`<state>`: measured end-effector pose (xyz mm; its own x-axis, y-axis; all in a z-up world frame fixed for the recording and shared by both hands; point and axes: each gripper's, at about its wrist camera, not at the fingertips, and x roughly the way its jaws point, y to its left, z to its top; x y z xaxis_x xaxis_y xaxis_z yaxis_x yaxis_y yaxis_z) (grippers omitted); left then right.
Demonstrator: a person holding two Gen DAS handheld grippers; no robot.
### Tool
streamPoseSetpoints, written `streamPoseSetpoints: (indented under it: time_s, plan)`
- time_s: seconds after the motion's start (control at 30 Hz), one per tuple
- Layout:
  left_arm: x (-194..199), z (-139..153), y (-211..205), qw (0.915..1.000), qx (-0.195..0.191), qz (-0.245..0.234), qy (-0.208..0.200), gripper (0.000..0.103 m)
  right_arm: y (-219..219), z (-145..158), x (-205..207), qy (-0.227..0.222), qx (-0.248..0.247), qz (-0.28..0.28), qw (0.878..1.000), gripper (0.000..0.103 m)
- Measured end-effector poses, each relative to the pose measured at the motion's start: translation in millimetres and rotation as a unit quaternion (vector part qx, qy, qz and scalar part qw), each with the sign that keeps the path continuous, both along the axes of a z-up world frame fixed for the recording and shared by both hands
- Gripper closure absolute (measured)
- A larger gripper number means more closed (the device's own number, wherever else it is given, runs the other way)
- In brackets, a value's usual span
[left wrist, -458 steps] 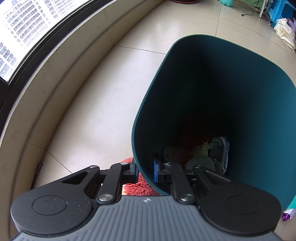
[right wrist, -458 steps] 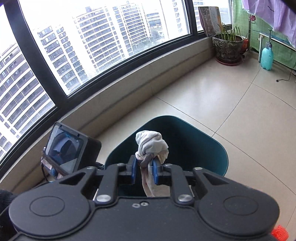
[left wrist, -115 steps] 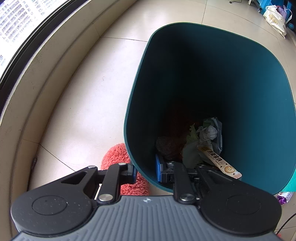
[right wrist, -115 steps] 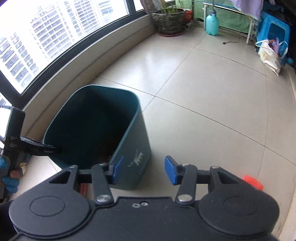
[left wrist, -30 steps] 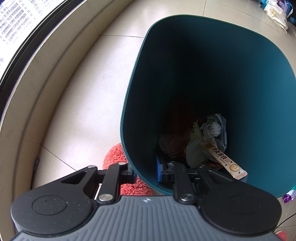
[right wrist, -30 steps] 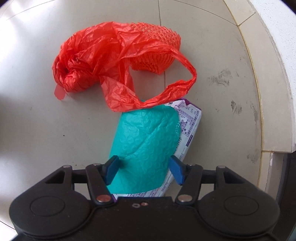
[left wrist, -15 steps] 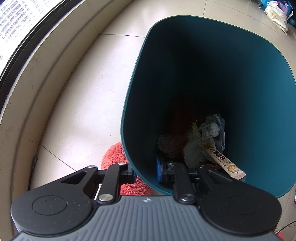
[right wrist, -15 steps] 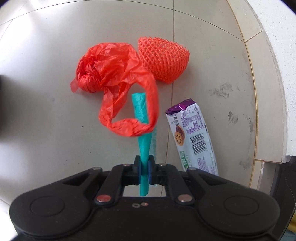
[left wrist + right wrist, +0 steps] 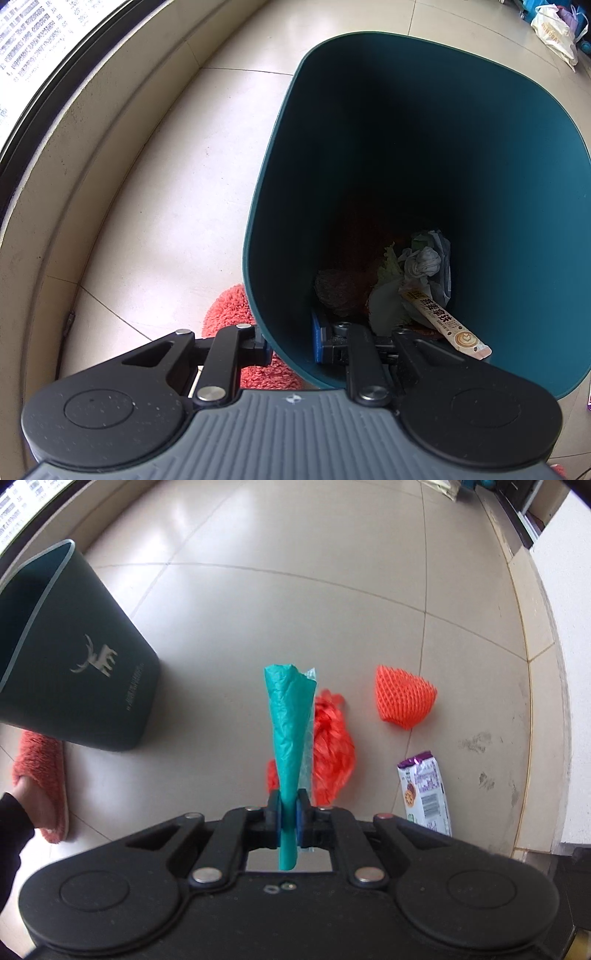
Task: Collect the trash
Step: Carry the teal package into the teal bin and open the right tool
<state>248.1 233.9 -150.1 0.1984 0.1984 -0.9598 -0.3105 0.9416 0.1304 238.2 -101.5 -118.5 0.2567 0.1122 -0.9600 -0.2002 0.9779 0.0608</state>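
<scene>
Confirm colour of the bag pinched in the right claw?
Teal green bag, clearest in the right wrist view, clamped in the right claw.

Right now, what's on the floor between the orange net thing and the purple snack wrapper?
Nothing. In the right wrist view, only bare floor tile lies between the orange foam net and the purple snack wrapper.

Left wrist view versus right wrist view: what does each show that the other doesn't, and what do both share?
Left wrist only: the bin's inside, with a coffee sachet and crumpled tissue at the bottom, and the left gripper clamped on the rim.

Right wrist only: the right gripper shut on a teal bag, with an orange bag, foam net and purple wrapper on the floor.

Both: the bin and a slipper.
</scene>
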Motion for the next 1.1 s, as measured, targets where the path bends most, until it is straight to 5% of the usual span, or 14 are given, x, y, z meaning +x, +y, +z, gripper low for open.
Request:
streamPoseSetpoints:
  time_s: [0.2, 0.43, 0.73, 1.1]
  plan:
    - [-0.3, 0.2, 2.0, 1.0, -0.004, 0.002, -0.001, 0.084, 60.0, 72.7, 13.3, -0.074, 0.099, 0.055, 0.991, 0.097]
    - [-0.4, 0.9, 3.8, 1.0, -0.009, 0.001, -0.002, 0.084, 146.2, 107.9, 33.0, -0.108, 0.18, 0.13, 0.969, 0.096]
    - [-0.8, 2.6, 8.5, 0.9998, -0.017, 0.0, -0.004, 0.084, 241.0, 51.4, 63.0, -0.066, 0.136, 0.165, 0.975, 0.095]
    - [-1.5, 2.0, 11.3, 0.9997, -0.024, 0.0, -0.006, 0.084, 284.4, -12.2, 78.7, -0.019, 0.063, 0.178, 0.982, 0.087]
